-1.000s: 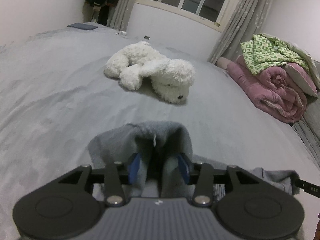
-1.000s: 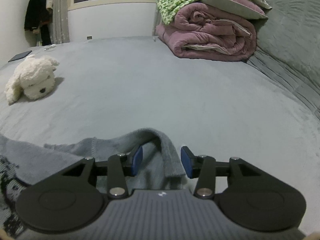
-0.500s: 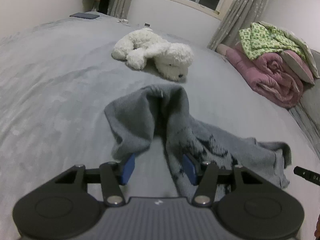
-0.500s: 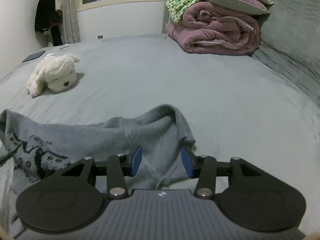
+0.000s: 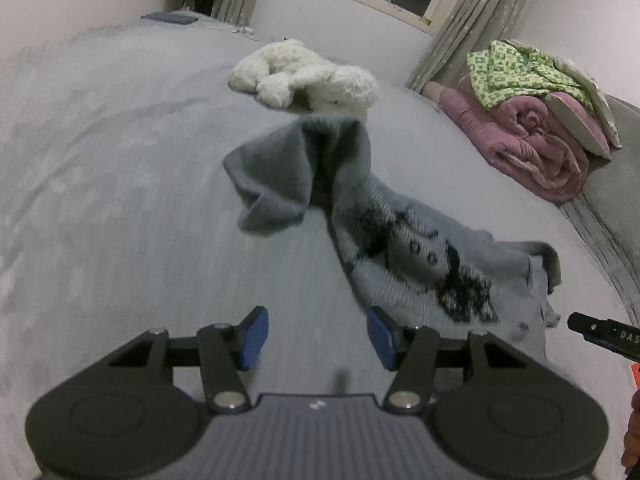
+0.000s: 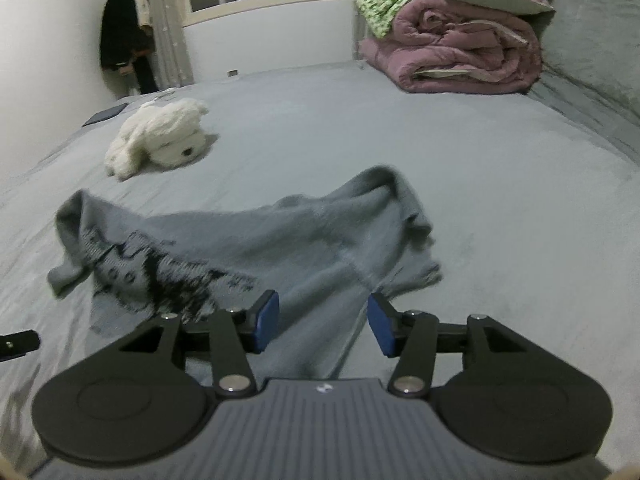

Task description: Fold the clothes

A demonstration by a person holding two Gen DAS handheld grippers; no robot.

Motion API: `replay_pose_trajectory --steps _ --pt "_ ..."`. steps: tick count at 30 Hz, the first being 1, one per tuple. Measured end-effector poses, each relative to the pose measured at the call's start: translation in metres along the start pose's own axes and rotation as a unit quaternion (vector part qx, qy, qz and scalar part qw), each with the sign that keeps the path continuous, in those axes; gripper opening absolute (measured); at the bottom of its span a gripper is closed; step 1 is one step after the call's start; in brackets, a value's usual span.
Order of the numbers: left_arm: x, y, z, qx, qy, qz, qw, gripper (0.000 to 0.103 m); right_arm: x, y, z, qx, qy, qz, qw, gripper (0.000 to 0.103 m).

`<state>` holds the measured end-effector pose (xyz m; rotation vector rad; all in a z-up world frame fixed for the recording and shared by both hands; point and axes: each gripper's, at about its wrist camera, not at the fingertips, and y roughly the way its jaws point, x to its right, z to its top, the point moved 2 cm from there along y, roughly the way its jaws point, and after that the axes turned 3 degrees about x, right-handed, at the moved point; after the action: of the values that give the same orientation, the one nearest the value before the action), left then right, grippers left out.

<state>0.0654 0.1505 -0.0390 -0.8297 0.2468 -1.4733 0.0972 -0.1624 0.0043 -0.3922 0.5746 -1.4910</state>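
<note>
- A second before, both grippers were pinching bunched-up bits of the gray sweater (image 5: 400,240); by this moment they had let go and pulled back, and the sweater lay farther out in front of them.
- The left gripper (image 5: 316,336) had its blue fingers spread wide with nothing between them. It was low over the bare bed (image 5: 120,200), just beside the near edge of the sweater.
- The right gripper (image 6: 322,328) was also wide open and held nothing. It was over the near edge of the sweater, and gray cloth showed in the gap between its fingers.
- The sweater (image 6: 280,248) lay stretched out sideways on the bed, with its black picture facing up. Both ends were humped up and rumpled, probably because that is where it had been held and dropped.
- It was likely laid out this way so it could be smoothed flat before the first fold.
- The white stuffed dog (image 5: 308,76) lay just behind the sweater, and the rolled pink quilt (image 6: 460,52) was well apart from it, near the window.
</note>
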Motion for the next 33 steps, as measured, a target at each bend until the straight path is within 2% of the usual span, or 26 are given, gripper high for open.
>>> replay_pose_trajectory --steps 5,10,13,17,25,33 --pt "0.004 0.003 -0.003 -0.021 0.037 -0.015 0.999 0.056 -0.017 0.003 -0.008 -0.033 -0.016 0.047 0.998 0.053" --pt "0.006 0.007 -0.007 -0.026 0.038 -0.021 0.9987 0.055 -0.041 -0.012 -0.011 -0.031 -0.054 0.102 0.993 0.054" --pt "0.015 0.008 -0.008 -0.028 0.04 -0.042 0.9979 0.055 -0.049 -0.022 -0.016 -0.034 -0.071 0.123 0.989 0.054" --pt "0.032 0.011 -0.013 -0.032 0.051 -0.061 0.9963 0.055 -0.052 -0.029 -0.025 -0.055 -0.08 0.143 0.985 0.056" --pt "0.048 0.014 -0.02 -0.033 0.066 -0.061 0.9954 0.055 -0.046 -0.035 -0.049 -0.094 -0.1 0.152 0.979 0.06" --pt "0.049 0.015 -0.02 -0.03 0.058 -0.06 0.9961 0.055 -0.04 -0.03 -0.059 -0.137 -0.044 0.191 0.971 0.06"
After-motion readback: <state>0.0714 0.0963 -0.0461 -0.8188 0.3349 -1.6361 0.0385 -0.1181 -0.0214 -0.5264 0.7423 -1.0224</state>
